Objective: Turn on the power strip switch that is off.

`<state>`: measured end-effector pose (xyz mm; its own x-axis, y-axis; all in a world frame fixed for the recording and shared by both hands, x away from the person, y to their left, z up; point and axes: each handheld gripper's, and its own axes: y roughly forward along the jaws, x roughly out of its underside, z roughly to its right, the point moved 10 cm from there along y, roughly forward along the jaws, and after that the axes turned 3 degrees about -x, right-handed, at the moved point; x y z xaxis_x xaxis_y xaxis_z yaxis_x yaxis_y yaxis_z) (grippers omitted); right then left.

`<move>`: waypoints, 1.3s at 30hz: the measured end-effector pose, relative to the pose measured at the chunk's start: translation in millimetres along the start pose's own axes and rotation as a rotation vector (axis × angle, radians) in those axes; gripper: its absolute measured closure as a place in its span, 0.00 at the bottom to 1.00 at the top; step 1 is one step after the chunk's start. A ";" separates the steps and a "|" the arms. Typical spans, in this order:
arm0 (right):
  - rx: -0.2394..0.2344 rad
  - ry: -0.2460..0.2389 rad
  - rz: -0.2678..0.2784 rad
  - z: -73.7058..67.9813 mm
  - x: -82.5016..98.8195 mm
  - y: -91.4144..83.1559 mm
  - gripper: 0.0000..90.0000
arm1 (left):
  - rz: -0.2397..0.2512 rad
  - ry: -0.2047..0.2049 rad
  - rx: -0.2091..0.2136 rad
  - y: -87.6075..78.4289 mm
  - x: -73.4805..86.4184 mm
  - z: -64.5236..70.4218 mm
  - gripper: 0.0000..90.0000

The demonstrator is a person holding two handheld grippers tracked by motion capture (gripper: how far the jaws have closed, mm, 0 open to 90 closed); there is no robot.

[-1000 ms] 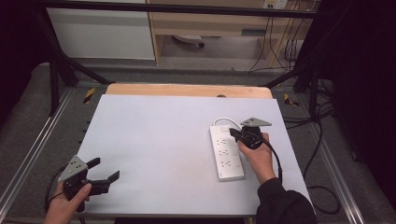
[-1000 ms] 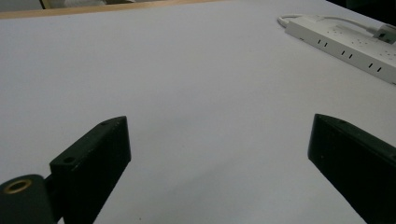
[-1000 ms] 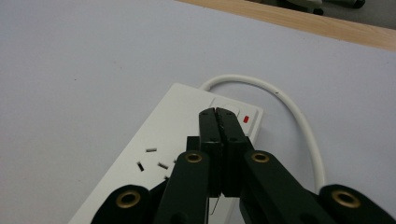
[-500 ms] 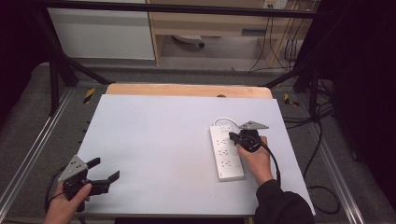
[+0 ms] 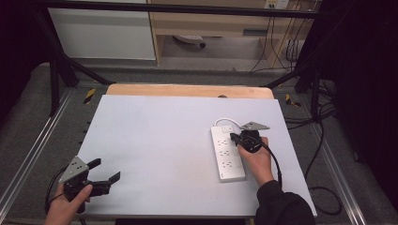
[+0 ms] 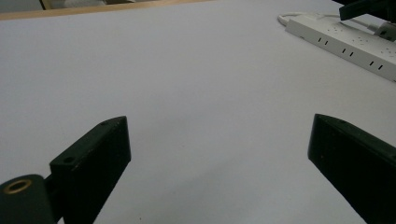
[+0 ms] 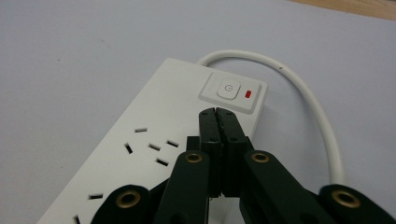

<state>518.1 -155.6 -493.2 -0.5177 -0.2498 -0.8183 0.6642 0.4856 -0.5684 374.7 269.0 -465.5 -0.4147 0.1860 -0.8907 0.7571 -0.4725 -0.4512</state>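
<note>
At the lower left of the high view the left gripper (image 5: 104,179) rests with jaws wide apart and empty, while right of centre the right gripper (image 5: 233,137), jaws pressed together, hovers over the white power strip (image 5: 225,154) near its switch (image 7: 228,88).

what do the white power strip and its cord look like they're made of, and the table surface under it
White rectangular power strip: most likely hard moulded plastic, smooth with a slight sheen; crisp cut slots and a raised switch panel. White cord: looks like flexible rubbery or vinyl sheathing, since it holds a smooth curved loop. Pale grey tabletop: matte, even, no grain or glare; possibly laminate or a mat, hard to tell.
</note>
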 end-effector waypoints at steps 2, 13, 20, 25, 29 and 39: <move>-0.002 0.001 -0.004 -0.3 0.8 0.2 1.00 | 0.000 0.000 0.000 0.1 0.1 -0.1 0.07; 0.006 -0.002 -0.006 0.6 2.3 3.4 1.00 | -0.003 0.003 0.000 0.1 0.4 0.1 0.07; 0.007 -0.008 0.000 1.0 2.4 3.6 1.00 | -0.004 0.002 0.003 0.3 0.5 0.7 0.07; 0.003 -0.003 0.001 0.6 2.5 3.6 1.00 | -0.004 0.002 0.003 0.3 0.6 0.9 0.07; 0.004 -0.007 0.006 0.4 2.3 4.1 1.00 | -0.005 0.003 0.003 0.3 0.7 1.1 0.07; 0.005 0.000 0.013 -0.1 3.1 4.7 1.00 | -0.004 0.007 -0.002 0.0 0.3 0.1 0.07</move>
<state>519.5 -154.1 -498.3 -0.5093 -0.2433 -0.8254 0.6732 0.4848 -0.5583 374.6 269.1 -465.8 -0.4146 0.1936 -0.8892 0.7562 -0.4702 -0.4550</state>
